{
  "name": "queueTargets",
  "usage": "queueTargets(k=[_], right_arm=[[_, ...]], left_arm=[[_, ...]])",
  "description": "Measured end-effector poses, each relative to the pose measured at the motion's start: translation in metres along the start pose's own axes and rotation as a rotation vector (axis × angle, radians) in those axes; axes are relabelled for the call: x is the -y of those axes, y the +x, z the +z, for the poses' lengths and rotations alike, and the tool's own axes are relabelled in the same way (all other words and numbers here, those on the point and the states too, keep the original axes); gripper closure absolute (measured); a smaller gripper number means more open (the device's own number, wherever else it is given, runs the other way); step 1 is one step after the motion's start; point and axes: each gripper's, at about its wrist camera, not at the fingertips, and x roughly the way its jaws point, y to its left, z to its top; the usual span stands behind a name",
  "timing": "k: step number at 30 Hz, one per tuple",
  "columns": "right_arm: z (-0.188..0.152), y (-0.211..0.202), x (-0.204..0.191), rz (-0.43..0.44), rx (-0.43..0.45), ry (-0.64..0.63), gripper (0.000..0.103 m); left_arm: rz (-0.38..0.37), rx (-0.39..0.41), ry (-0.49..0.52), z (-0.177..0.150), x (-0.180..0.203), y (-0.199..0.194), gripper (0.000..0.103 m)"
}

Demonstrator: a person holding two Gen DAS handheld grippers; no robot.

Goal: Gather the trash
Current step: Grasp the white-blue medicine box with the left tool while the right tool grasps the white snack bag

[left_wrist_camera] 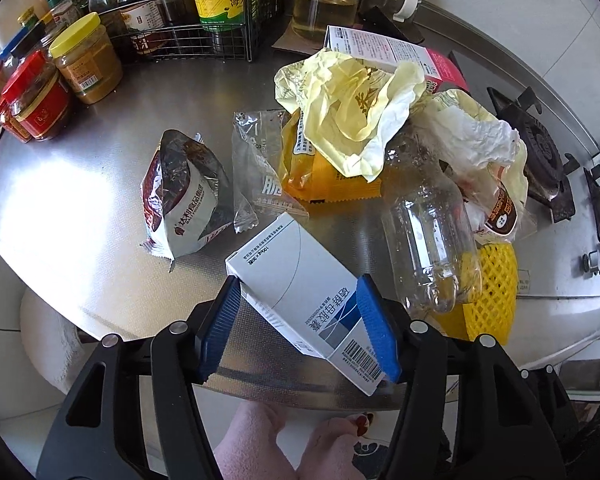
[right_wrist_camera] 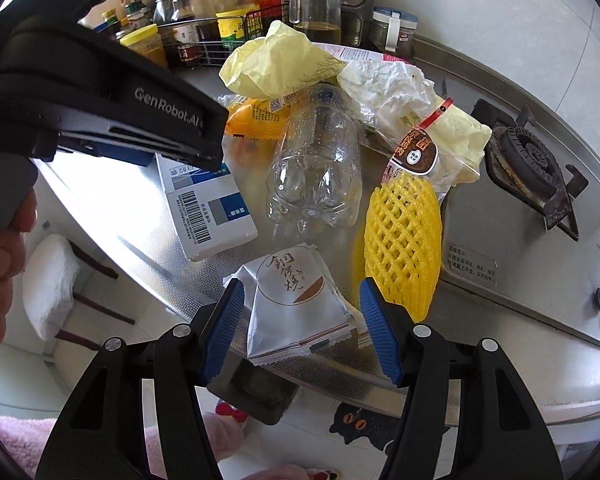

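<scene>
blue pads of the left gripper [left_wrist_camera: 300, 328] pinched a light, crushable white carton [left_wrist_camera: 300, 292] across its width; the right gripper [right_wrist_camera: 302, 330] straddled a slippery foil wrapper [right_wrist_camera: 296, 308], contact unclear.

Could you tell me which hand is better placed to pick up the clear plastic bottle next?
Neither is free. The left gripper is clamped on the white and blue cardboard box, and the right gripper brackets the silver snack wrapper. The right one faces the clear plastic bottle more directly.

Condiment jars [left_wrist_camera: 85, 65], wire rack [left_wrist_camera: 204, 24], gas burner [right_wrist_camera: 528, 164]
</scene>
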Motion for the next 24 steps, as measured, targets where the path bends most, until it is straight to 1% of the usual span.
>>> queueTargets(k=[1, 2, 3, 5, 6, 8, 10, 12, 13, 14, 15, 20, 22, 24], right_arm=[[0.0, 0.001, 0.0, 0.003, -0.004, 0.001, 0.042], [-0.001, 0.003, 0.001, 0.005, -0.007, 0.003, 0.042], [-0.001, 0.005, 0.001, 0.006, -0.013, 0.003, 0.043], [-0.001, 0.008, 0.002, 0.003, -0.022, 0.003, 0.044], [-0.001, 0.009, 0.003, 0.0, -0.026, 0.006, 0.046], [-0.003, 0.01, 0.005, 0.007, -0.034, 0.015, 0.055], [-0.005, 0.011, 0.007, 0.011, -0.038, 0.021, 0.059], [-0.005, 0.01, 0.008, 0.017, -0.04, 0.028, 0.063], [-0.005, 0.01, 0.008, 0.017, -0.042, 0.03, 0.068], [-0.004, 0.011, 0.007, 0.018, -0.045, 0.033, 0.07], [-0.004, 0.011, 0.006, 0.016, -0.044, 0.036, 0.073], [-0.003, 0.009, 0.003, 0.006, -0.043, 0.091, 0.082], [-0.004, 0.005, -0.002, -0.001, -0.038, 0.116, 0.087], [-0.006, -0.001, -0.005, -0.015, -0.02, 0.132, 0.088]], left_arm=[[0.0, 0.015, 0.004, 0.002, 0.001, -0.002, 0.046], [0.015, 0.02, 0.013, 0.004, 0.003, -0.001, 0.046], [0.021, 0.01, 0.01, 0.005, 0.003, 0.002, 0.045], [-0.002, -0.022, -0.013, 0.006, 0.0, 0.011, 0.045], [0.001, -0.027, -0.011, 0.005, 0.001, 0.014, 0.045], [0.012, -0.035, 0.0, 0.001, 0.003, 0.019, 0.045], [0.004, -0.052, 0.007, -0.004, 0.004, 0.023, 0.047], [-0.001, -0.06, 0.019, -0.008, 0.004, 0.027, 0.055], [-0.002, -0.062, 0.025, -0.01, 0.004, 0.027, 0.056], [-0.004, -0.057, 0.034, -0.012, 0.005, 0.026, 0.057], [-0.008, -0.058, 0.044, -0.013, 0.005, 0.026, 0.057], [-0.05, -0.054, 0.099, -0.019, -0.001, 0.024, 0.06], [-0.062, -0.049, 0.129, -0.022, -0.003, 0.021, 0.06], [-0.077, -0.038, 0.152, -0.024, -0.007, 0.018, 0.061]])
